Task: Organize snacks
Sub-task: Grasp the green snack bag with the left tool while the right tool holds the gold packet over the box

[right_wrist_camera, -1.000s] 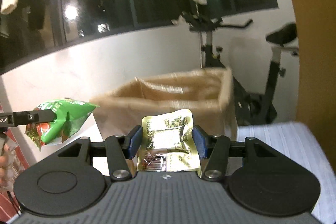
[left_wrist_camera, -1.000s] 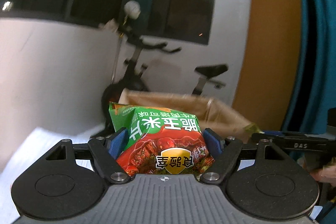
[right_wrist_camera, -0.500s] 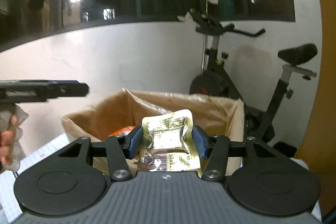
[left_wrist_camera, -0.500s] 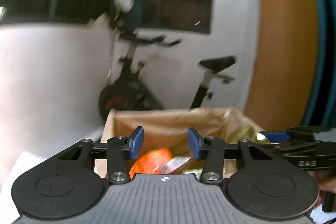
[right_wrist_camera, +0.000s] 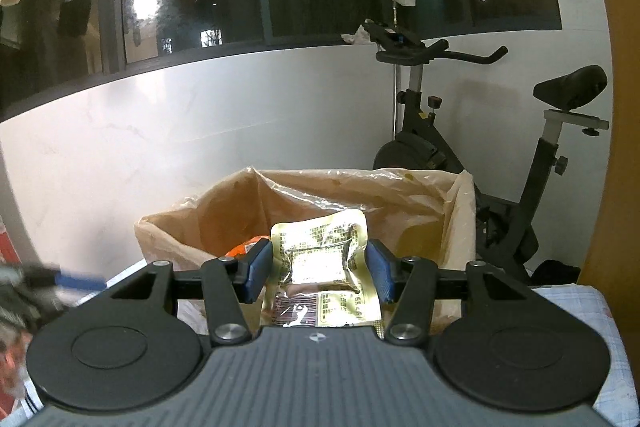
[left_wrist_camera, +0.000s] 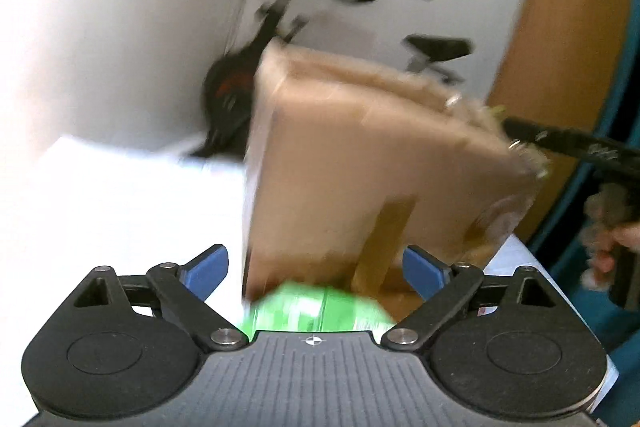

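My right gripper (right_wrist_camera: pixel 318 269) is shut on a gold foil snack packet (right_wrist_camera: pixel 320 247) and holds it upright just in front of the brown box (right_wrist_camera: pixel 200 223), which is lined with a plastic bag. An orange packet (right_wrist_camera: pixel 246 248) lies inside the box. In the blurred left wrist view my left gripper (left_wrist_camera: pixel 316 271) is low before the box's side (left_wrist_camera: pixel 360 167), its jaws wide apart and opening. A green packet (left_wrist_camera: pixel 316 315) lies low between them, and the pads do not touch it. The left gripper (right_wrist_camera: pixel 76 281) also shows as a blur at lower left.
The box stands on a table with a pale cloth (left_wrist_camera: pixel 100 207). An exercise bike (right_wrist_camera: pixel 440 147) is behind it against a white wall below dark windows. The right gripper (left_wrist_camera: pixel 580 147) and the hand (left_wrist_camera: pixel 612 239) holding it reach in from the right.
The left gripper let go of the green-and-red packet over the box, then dropped to the box's near side with jaws spread wide. The right gripper closed in on the box with the gold packet.
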Demonstrator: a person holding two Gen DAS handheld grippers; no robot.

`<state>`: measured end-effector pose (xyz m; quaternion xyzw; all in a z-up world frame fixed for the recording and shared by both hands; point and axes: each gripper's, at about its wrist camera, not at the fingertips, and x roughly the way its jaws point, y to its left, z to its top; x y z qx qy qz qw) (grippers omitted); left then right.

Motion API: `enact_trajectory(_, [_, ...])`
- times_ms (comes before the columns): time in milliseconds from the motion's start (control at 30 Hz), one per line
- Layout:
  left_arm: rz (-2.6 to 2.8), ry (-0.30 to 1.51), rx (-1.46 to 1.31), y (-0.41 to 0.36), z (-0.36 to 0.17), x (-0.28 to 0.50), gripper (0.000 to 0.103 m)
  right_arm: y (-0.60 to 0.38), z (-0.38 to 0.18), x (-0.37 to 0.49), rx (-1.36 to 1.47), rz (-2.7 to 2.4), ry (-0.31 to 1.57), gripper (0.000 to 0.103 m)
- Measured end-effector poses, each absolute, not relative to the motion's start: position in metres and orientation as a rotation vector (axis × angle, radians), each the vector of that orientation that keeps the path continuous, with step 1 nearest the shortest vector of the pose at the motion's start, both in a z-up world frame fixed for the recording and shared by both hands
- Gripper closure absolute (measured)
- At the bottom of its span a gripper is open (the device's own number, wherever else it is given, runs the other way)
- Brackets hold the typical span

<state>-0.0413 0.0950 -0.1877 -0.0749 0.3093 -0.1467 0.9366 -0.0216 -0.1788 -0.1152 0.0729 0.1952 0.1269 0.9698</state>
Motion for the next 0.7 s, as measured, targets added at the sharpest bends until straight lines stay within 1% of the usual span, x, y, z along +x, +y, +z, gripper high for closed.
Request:
enact_trajectory(133, [-0.236, 0.696, -0.363, 0.113, -0.208, -0.047, 0.008, -0.175, -0.114, -0.028, 0.15, 0.268, 0.387, 0.049])
enact_trajectory(200, [-0.217, 0.726, -0.42, 0.118, -0.217, -0.054, 0.008, -0.174, -0.115, -0.029, 0.137, 0.272, 0.388, 0.049])
enact_trajectory(400, [-0.179, 0.771, -0.516, 0.114, -0.234, -0.054, 0.008, -0.172, -0.117, -0.03, 0.156, 0.269, 0.384, 0.049])
enact_trajectory(567, [-0.171, 0.779, -0.551, 0.098, -0.239, -0.034, 0.006, -0.173, -0.121, -0.031, 0.17, 0.267, 0.389, 0.049])
enact_trajectory(700, [-0.13, 0.856, -0.586, 0.089, -0.26, -0.016, 0.006, -0.173, -0.12, -0.03, 0.176, 0.265, 0.387, 0.049])
